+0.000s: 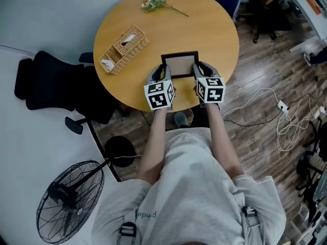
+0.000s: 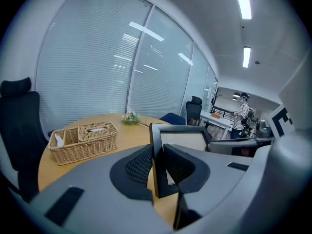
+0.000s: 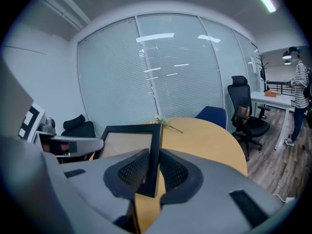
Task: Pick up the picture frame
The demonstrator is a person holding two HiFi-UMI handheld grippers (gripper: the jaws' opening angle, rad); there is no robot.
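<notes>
Pinched the left rail of the picture frame (image 1: 180, 64) in the left tongs (image 2: 157, 165), jaws narrowed to a slim gap with both mesh pads flat on the black moulding. Pinched the right rail the same way in the right tongs (image 3: 152, 172), pads pressed either side of the edge, low on the rail. Held the frame tilted between the two, panel upward, over the near part of the tabletop (image 1: 204, 24); seemed clear of the wood, though could not be sure from above.

Judged it light and stiff, easy to carry but quick to twist if one side rose ahead of the other. Reckoned the smooth moulding slippery under so thin a pinch, and the pale panel the fragile part. Thought it best taken by the rails, level with one another, never by the panel.

Found the tabletop's rounded near edge just behind the frame, toward the person. Found a wicker basket (image 1: 125, 48) to the frame's left and a little beyond it, well apart, and a flower sprig (image 1: 153, 1) far beyond the frame by the far rim. Saw bare wood to the frame's right and nothing above it. Noted a black chair (image 1: 51, 80) left of the frame, off the tabletop, and loose cables (image 1: 286, 121) on the floor to its right.
</notes>
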